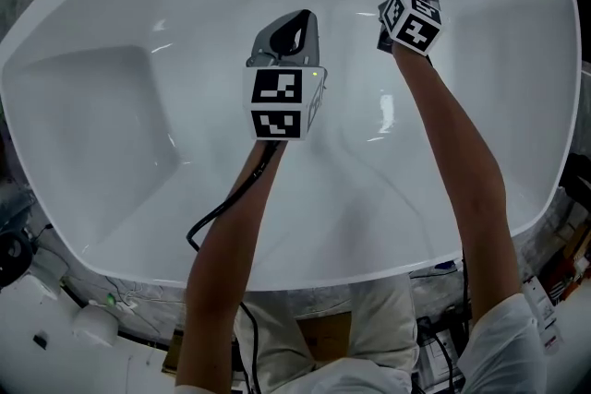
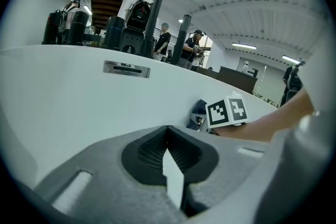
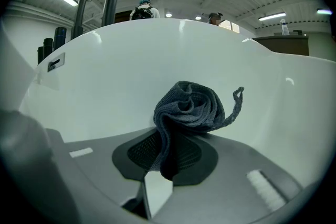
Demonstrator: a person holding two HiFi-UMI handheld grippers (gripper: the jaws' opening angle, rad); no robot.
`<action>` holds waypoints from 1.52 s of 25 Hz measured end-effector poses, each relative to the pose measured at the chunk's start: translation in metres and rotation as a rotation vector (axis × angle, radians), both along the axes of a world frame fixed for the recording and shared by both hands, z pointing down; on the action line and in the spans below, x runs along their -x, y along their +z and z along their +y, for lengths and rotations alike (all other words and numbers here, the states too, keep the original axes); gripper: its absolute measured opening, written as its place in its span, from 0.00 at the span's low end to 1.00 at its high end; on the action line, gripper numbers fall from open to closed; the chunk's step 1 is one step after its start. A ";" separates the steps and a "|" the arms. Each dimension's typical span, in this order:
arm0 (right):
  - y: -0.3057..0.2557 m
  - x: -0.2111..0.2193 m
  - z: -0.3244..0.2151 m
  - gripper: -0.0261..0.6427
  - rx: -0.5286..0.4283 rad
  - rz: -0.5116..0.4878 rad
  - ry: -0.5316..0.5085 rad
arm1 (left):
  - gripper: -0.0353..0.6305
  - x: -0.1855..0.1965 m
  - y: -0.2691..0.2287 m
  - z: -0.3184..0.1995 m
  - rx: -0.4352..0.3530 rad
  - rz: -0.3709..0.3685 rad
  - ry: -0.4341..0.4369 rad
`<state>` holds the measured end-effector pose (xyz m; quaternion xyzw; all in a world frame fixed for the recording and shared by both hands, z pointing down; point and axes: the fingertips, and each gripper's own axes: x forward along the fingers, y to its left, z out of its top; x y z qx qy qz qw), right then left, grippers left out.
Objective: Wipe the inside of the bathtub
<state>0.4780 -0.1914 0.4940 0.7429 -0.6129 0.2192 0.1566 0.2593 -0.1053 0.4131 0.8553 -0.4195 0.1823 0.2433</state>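
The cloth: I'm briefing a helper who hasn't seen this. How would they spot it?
Start at the big white bathtub and follow the person's right arm to the far wall. There the right gripper is shut on the cloth, a dark grey waffle-knit bunch with a loop, the only soft thing in the tub.

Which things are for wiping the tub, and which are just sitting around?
For the job: bathtub; grey cloth; right gripper, jaws shut on it.
Just about: left gripper, shut and empty; black cable; dark containers behind the rim.
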 end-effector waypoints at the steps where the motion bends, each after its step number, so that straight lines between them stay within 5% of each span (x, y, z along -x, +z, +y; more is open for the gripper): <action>1: 0.002 0.007 -0.001 0.13 0.003 0.004 -0.003 | 0.05 0.009 0.001 0.000 0.002 0.001 -0.008; 38: 0.047 0.331 -0.022 0.13 0.071 0.058 -0.301 | 0.05 0.262 0.027 0.017 -0.004 0.004 -0.197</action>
